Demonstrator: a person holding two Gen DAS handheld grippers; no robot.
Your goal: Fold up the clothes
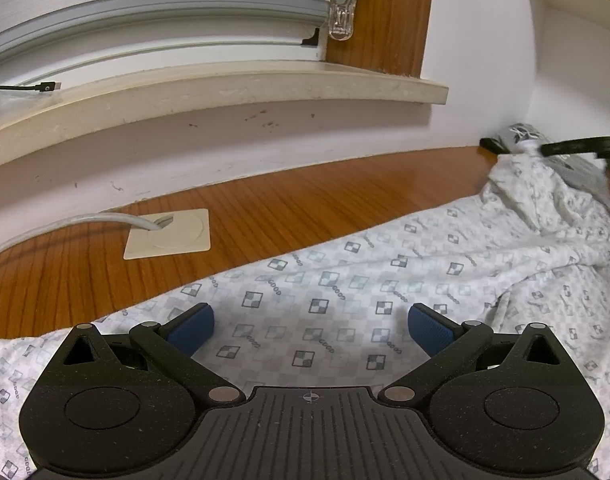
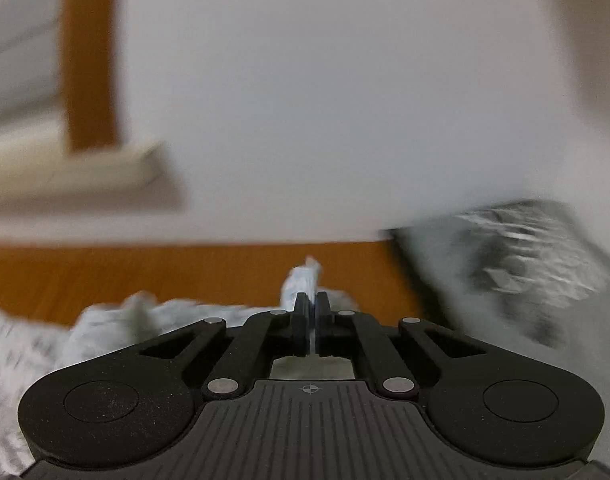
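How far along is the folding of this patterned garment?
Early. Nothing looks folded yet: the patterned garment lies mostly spread on the wooden table. In hand: the right gripper is shut on a bunched edge of it. The left gripper hangs open above the cloth. All folds remain.

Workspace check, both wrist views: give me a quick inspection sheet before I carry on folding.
Surface: wooden desk, bare at the back.
Job's things: patterned white garment spread flat, bunched and lifted at its right end.
Clutter: grey printed item against the wall, blurred.
Grippers: left gripper open over the garment; right gripper shut on a pinch of garment.
Cables: grey cable into the desk grommet plate; black cable on the windowsill.
Surroundings: white wall, closed blinds.
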